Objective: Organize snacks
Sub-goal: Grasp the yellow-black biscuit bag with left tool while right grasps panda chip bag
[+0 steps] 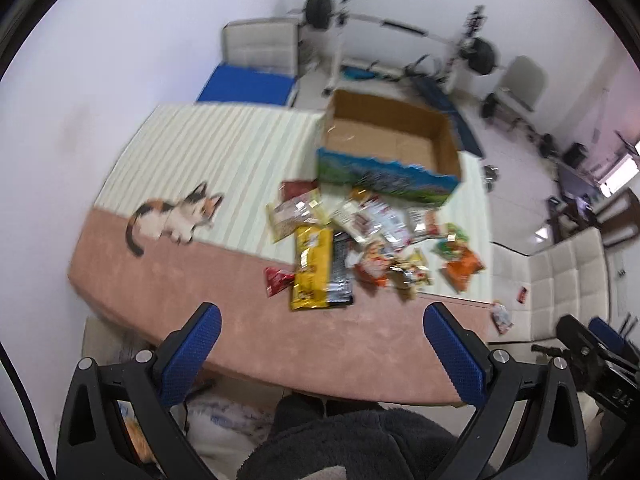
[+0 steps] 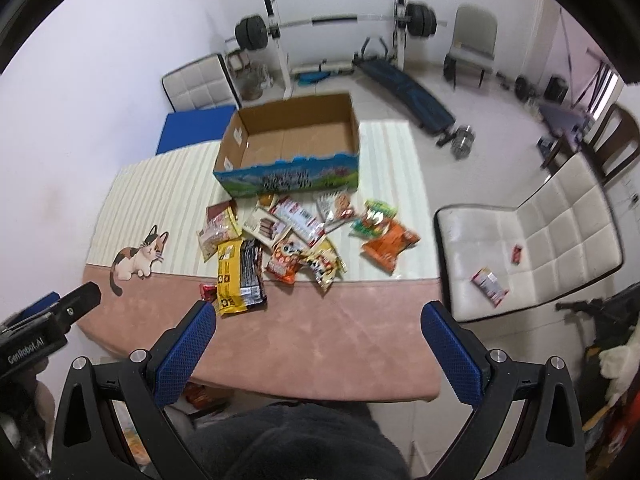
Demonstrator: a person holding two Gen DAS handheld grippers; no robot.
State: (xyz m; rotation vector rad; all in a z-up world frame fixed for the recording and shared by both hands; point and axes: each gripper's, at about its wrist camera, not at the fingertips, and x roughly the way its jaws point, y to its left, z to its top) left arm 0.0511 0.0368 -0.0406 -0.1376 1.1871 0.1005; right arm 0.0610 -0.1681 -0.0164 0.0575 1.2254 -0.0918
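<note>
An open cardboard box (image 2: pixel 288 136) with a blue and green printed front stands at the far side of the table, with nothing visible inside; it shows as the box (image 1: pixel 384 140) in the left wrist view. In front of it lies a heap of snack packets (image 2: pixel 304 236), among them a yellow packet (image 2: pixel 230 276), a black packet (image 2: pixel 251 274) and an orange packet (image 2: pixel 390 242). The same yellow packet (image 1: pixel 312 268) shows from the left. My left gripper (image 1: pixel 320 320) and right gripper (image 2: pixel 318 316) hover open over the near pink edge, holding nothing.
The table mat (image 2: pixel 320 336) is pink near me and cream-striped farther off, with a printed cat (image 2: pixel 138 258). A white padded chair (image 2: pixel 528 248) on the right carries two small packets (image 2: pixel 490 280). A weight bench (image 2: pixel 404 92) and barbell rack stand behind. Dark clothing fills the bottom.
</note>
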